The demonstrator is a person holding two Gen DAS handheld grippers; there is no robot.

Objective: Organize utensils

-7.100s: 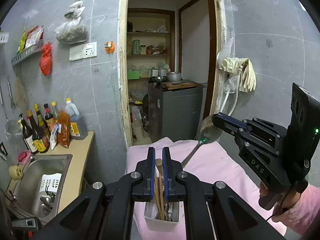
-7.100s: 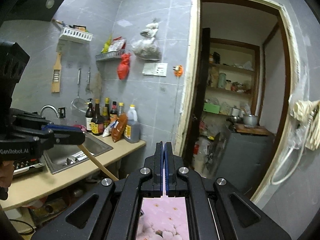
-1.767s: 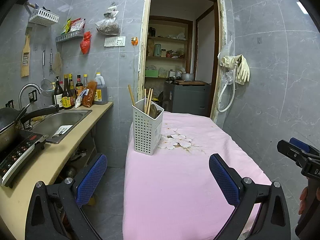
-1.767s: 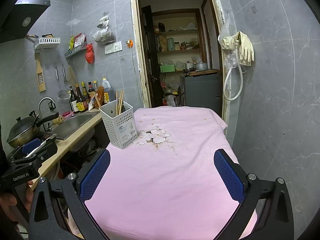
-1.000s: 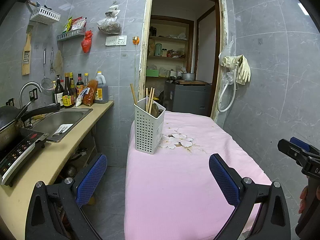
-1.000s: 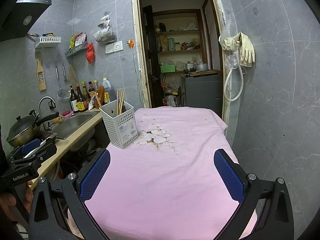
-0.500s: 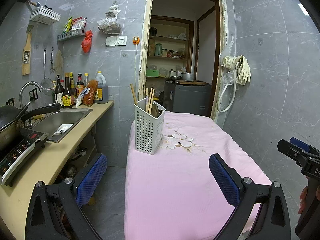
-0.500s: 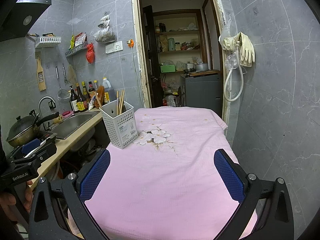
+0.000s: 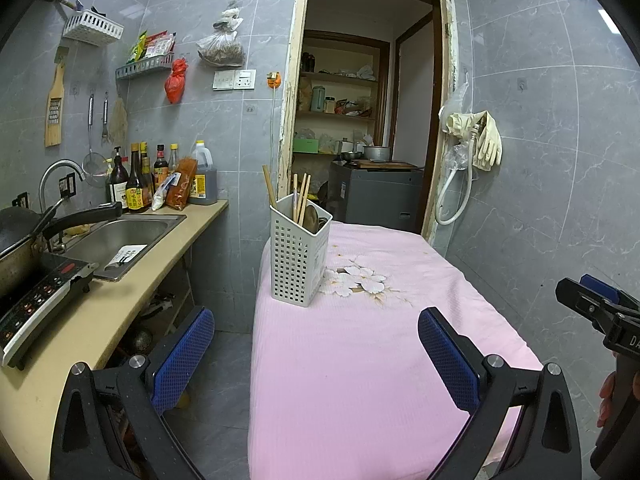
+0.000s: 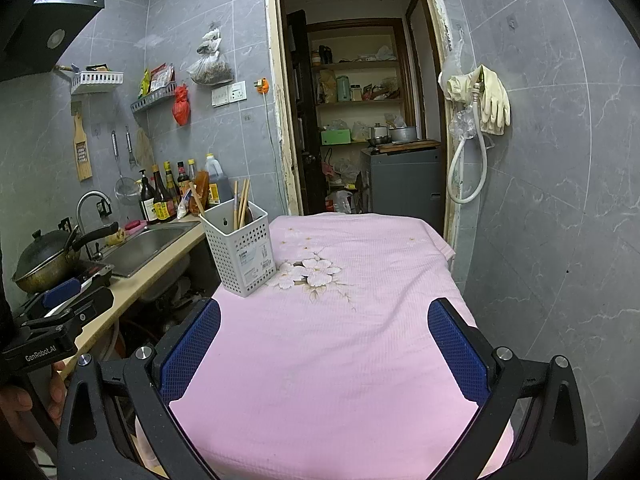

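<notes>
Standing upright in the white holder [image 9: 298,256] are chopsticks [image 9: 301,197] and a spoon [image 9: 310,216]; both grippers' fingers [image 9: 448,356] are released and empty, so the job looks finished.

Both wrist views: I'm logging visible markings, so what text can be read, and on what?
"GenRobot.AI": on the left gripper body.
"DA", cut off by the frame edge: on the right gripper body.
White holder sticker: too small.
Sauce bottles labels: unreadable.
</notes>
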